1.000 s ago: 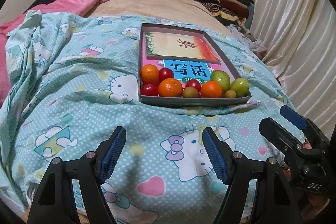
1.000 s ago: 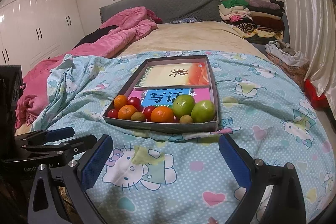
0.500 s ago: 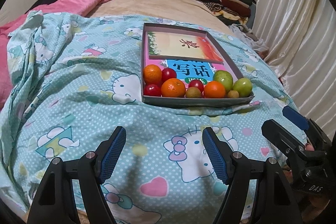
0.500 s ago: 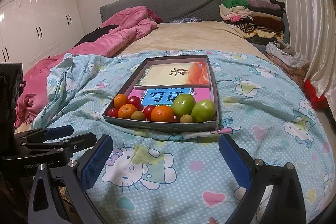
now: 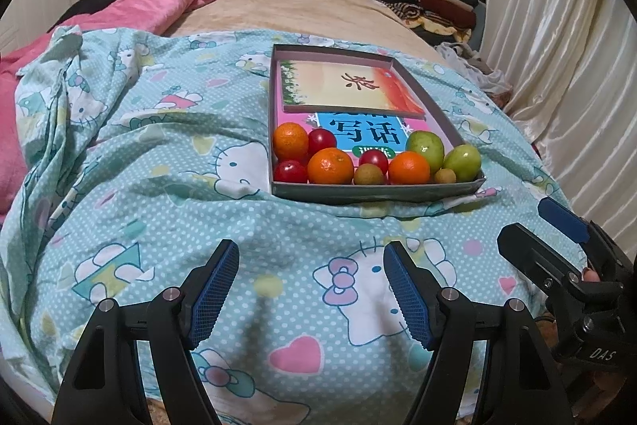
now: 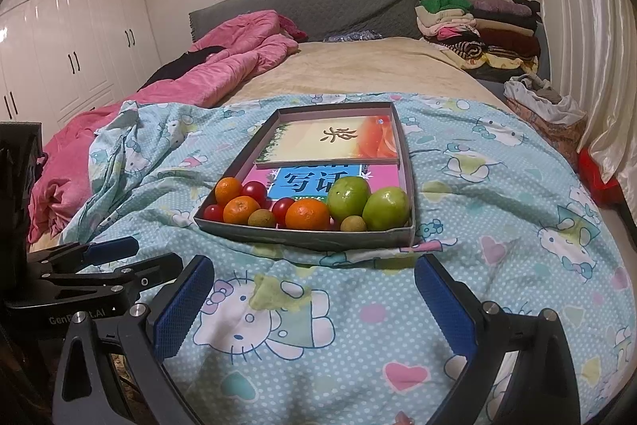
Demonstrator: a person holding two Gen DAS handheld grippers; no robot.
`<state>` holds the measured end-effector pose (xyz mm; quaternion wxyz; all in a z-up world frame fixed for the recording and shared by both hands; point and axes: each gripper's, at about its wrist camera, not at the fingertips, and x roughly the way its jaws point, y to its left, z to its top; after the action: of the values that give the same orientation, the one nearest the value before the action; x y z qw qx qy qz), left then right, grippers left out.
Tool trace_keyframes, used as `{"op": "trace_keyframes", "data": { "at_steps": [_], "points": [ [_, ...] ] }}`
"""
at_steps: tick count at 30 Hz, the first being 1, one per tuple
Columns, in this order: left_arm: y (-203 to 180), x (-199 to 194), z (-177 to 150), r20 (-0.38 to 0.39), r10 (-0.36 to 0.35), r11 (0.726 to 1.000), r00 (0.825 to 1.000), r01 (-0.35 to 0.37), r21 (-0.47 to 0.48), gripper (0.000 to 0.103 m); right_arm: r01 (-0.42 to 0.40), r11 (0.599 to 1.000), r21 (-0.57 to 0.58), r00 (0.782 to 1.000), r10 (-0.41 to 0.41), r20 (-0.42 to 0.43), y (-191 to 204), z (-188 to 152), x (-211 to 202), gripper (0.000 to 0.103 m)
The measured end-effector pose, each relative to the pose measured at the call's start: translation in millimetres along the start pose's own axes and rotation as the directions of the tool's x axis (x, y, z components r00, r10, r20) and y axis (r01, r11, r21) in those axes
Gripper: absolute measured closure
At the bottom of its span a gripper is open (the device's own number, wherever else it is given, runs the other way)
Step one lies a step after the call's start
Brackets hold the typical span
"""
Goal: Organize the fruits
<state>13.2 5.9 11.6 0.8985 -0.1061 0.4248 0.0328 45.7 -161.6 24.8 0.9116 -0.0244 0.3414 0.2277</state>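
1. Turquoise cartoon-cat quilt (image 5: 167, 210) covers the near end of the bed, with a pink duvet (image 6: 223, 66) bunched up beyond it on the left.
2. Grey shallow box (image 5: 378, 190) sits on the quilt, two books lying in its far part.
3. Fruit is crowded along the box's near wall: two green fruits (image 6: 348, 198) at the right end, three oranges (image 5: 330, 166) spread along the row, red cherry tomatoes (image 5: 321, 141) tucked among them, and two small brownish fruits (image 5: 368, 175) right at the front.
4. Left gripper (image 5: 310, 289) hangs over bare quilt short of the box, jaws apart, nothing between them.
5. Right gripper (image 6: 314, 301) sits just beside it, jaws spread wide and equally empty, the box straight ahead.
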Motion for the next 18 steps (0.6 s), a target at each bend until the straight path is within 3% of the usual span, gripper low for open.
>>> {"op": "trace_keyframes", "data": {
  "at_steps": [18],
  "points": [
    [-0.7,0.6,-0.6,0.005,0.002,1.000,1.000,-0.001,-0.003,0.027,0.008,1.000,0.007,1.000,-0.008,-0.008,-3.9,-0.5,3.5,0.001]
  ]
}}
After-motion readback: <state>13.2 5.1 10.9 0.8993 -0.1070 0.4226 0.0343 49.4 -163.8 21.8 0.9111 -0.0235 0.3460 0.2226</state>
